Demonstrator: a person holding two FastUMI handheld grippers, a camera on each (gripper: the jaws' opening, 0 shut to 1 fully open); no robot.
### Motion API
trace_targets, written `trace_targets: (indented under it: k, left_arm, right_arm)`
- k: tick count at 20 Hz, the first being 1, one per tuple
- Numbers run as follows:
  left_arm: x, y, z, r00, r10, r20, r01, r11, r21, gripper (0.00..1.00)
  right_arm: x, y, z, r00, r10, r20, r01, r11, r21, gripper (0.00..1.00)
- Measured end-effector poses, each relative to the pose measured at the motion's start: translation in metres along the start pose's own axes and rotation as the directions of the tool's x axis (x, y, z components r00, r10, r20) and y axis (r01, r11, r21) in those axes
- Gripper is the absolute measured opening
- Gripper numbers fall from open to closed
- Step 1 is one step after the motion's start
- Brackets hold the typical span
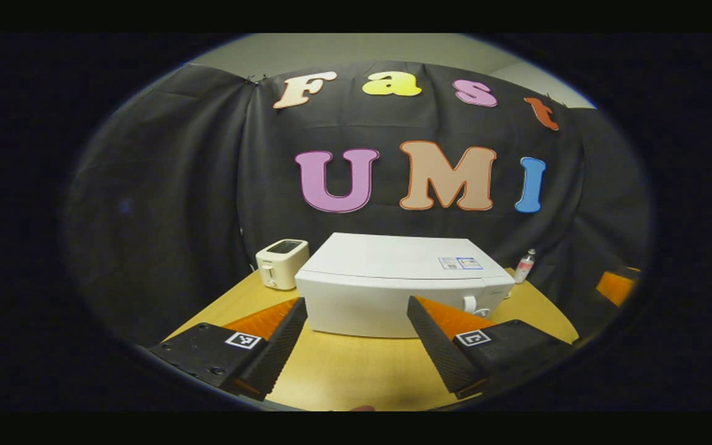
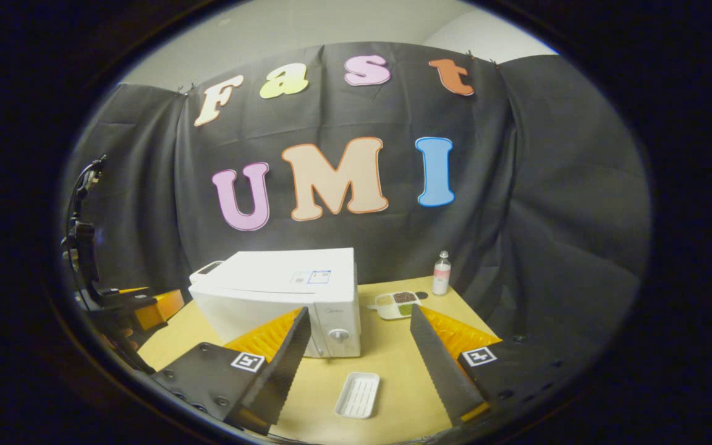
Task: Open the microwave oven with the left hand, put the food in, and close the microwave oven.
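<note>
The white box-shaped microwave oven [image 1: 405, 284] stands shut on the light wooden table [image 1: 356, 371], straight ahead of the left gripper [image 1: 356, 343], and its long side runs across the view from left to right. The left gripper is spread wide with nothing between its fingers, and it hangs apart from the front of the oven, not touching it. In the right gripper view the round control knob [image 2: 338, 334] sits at the right end of the oven front, so I judge that the door opens from that side; the handle itself I cannot make out. The left gripper looks nearer to the oven front than the right one, which fits the task.

The right gripper [image 2: 359, 349] is also released and empty. The food, a white divided tray with several small portions [image 2: 397, 304], lies on the table behind and to the right of the oven, near a small clear bottle with a pink label [image 2: 441, 273]. A white ribbed empty tray [image 2: 357, 394] lies just ahead of the right gripper.

I count one microwave oven, one cream-coloured toaster [image 1: 282, 263] at the left of the oven, one bottle, one food tray, one empty tray, two grippers
</note>
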State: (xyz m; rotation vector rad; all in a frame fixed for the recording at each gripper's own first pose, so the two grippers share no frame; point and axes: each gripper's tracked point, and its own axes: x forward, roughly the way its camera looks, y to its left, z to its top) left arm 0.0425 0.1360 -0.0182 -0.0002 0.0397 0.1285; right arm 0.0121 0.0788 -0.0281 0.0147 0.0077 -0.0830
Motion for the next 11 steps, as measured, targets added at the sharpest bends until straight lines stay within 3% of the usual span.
trace_targets:
  k: [11]
  left_arm:
    - [0.003,0.043,-0.003,0.986,-0.163,-0.014,0.164,0.979,0.124,1.0]
  right_arm:
    - [-0.037,0.071,-0.002,0.993,-0.12,0.014,0.119,0.991,0.069,0.91]
